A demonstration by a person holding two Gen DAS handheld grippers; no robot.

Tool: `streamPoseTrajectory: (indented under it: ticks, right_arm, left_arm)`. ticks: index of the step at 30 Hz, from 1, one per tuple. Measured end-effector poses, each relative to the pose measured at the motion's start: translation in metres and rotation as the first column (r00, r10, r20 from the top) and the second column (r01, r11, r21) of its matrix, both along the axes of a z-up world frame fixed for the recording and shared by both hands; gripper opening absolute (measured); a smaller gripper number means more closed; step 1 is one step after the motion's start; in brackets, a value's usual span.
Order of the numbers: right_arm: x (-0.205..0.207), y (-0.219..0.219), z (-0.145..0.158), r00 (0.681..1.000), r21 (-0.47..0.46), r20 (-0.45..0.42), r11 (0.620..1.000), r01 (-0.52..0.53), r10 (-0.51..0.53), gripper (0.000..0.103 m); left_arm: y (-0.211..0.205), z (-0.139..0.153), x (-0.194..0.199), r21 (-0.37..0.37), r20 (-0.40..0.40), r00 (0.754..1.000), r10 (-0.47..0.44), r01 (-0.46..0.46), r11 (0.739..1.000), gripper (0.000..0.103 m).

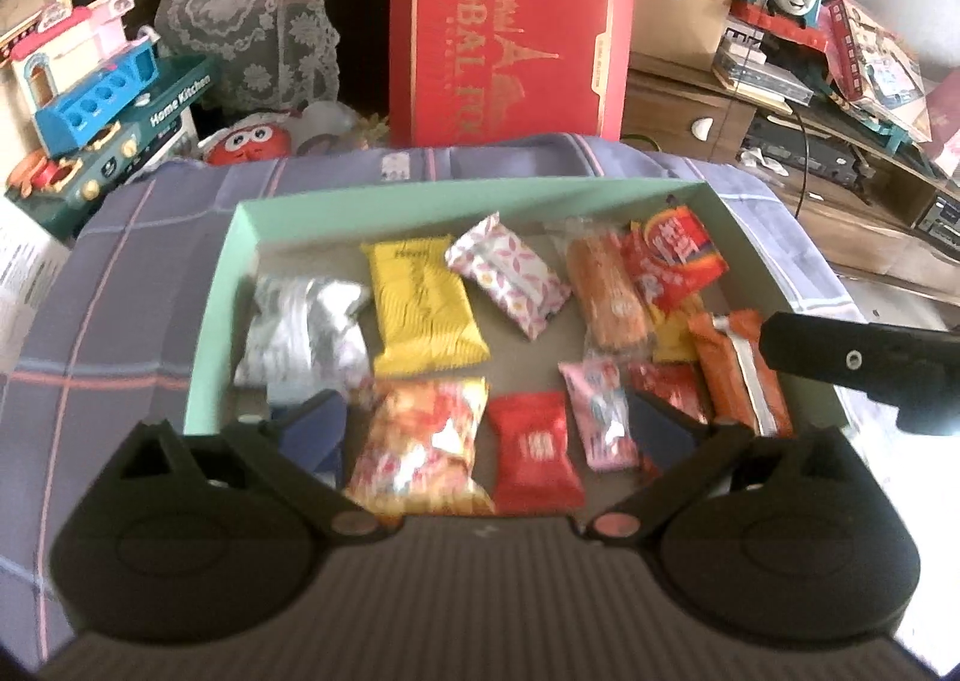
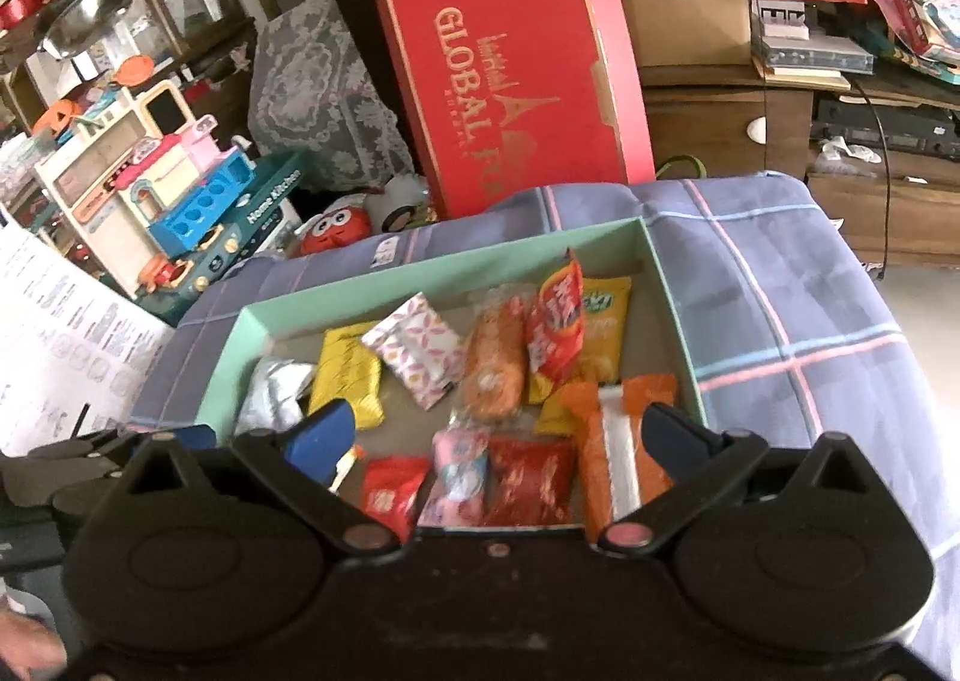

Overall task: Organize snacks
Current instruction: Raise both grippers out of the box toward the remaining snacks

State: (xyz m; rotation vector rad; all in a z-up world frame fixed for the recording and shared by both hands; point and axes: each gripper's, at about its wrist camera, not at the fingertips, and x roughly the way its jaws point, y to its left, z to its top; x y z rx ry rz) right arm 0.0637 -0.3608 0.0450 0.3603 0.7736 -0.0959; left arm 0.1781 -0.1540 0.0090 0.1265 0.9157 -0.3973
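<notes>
Both tools, left tool and right tool, hovering wide open, empty, over snack box; crowded, overlapping packets risking double grab or slipping

Left gripper hides floral snack pkt bottom.

Mint-green box; purple plaid cloth
</notes>
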Motion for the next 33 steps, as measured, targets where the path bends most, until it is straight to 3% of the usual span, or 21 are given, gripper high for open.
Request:
streamPoseTrajectory:
  ticks: [12, 20, 30, 33]
  right_arm:
    - [-0.072, 0.013, -0.021, 0.998, 0.026, -0.068, 1.000, -0.012, 0.014, 0.103]
    - [-0.122, -0.009, -0.046, 0.988, 0.063, -0.141, 0.996, 0.070, -0.061, 0.103]
    - [-0.154, -0.026, -0.077, 0.970, 0.120, -0.195, 0.979, 0.167, -0.141, 0.103]
    - [-0.154, -0.028, -0.084, 0.964, 0.125, -0.211, 0.974, 0.189, -0.160, 0.095]
  left_arm:
    - [0.025, -0.021, -0.071, 0.007, -0.048, 0.999, -0.012, 0.012, 1.000, 0.103]
    - [0.014, -0.041, -0.110, 0.014, -0.081, 0.994, -0.076, 0.077, 0.997, 0.103]
    - [0.005, -0.068, -0.130, 0.052, -0.138, 0.983, -0.117, 0.125, 0.991, 0.103]
    - [0.006, -0.073, -0.129, 0.054, -0.152, 0.982, -0.109, 0.119, 0.991, 0.103]
